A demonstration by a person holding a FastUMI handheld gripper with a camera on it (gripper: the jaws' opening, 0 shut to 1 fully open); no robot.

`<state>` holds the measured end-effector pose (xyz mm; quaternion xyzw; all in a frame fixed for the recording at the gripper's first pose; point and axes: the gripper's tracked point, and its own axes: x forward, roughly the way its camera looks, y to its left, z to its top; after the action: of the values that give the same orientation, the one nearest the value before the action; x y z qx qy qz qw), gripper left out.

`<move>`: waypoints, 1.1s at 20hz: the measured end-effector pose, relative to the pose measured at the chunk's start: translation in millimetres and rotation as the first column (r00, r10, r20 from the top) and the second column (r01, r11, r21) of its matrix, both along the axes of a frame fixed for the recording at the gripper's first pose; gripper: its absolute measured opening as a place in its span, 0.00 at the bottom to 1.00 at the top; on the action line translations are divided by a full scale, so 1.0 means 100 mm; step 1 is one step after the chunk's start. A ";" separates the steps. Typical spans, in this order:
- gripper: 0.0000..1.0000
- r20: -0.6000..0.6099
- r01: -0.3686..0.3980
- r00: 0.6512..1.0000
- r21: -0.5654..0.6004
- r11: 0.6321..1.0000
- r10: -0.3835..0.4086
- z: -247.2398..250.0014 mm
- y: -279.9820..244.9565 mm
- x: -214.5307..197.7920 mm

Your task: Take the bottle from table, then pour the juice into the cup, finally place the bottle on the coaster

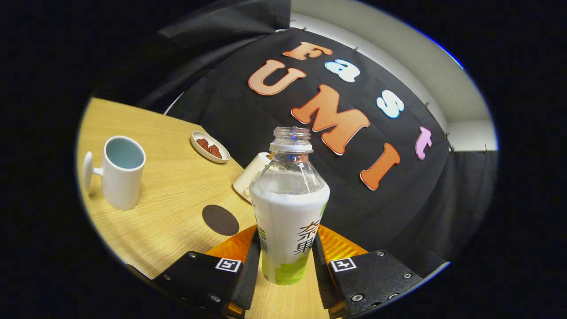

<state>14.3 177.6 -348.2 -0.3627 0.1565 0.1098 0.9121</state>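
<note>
Gripper view shows the fingers (287, 261) clamped on the lower body of the uncapped bottle (289, 208), one on each side. The grasp step looks in hand; next comes carrying it left to the white cup (120, 173) and tipping. The dark coaster (220, 219) lies on the surface (168, 186) between them. A toppled cup (250, 177) and a small dish (210, 146) sit behind, clear of the path.

Bottle (289, 208): clear glossy plastic at neck and shoulder, smooth printed sleeve around body. Mug (120, 172): smooth white glazed ceramic, pale blue inside. Table (172, 186): light wood-grain surface, low sheen. Coaster (220, 219): flat, dark, matt. Small dish (210, 146): white, glossy. Booth wall (398, 199): black matt cloth, creased.
</note>
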 end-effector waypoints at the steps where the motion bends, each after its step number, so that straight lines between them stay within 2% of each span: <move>1: 0.59 0.018 -0.023 1.000 -0.050 0.998 0.024 0.01 0.05 0.01; 5: 0.59 0.072 -0.106 0.990 -0.202 0.974 0.123 0.02 0.31 0.03; 11: 0.58 0.150 -0.199 0.946 -0.426 0.883 0.286 0.12 0.61 0.07; 17: 0.58 0.220 -0.209 0.887 -0.592 0.778 0.406 0.33 0.75 0.16; 22: 0.58 0.219 -0.220 0.866 -0.639 0.737 0.449 0.27 0.78 0.13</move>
<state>27.1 255.6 -321.6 -0.6657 -0.0558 0.1522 0.7284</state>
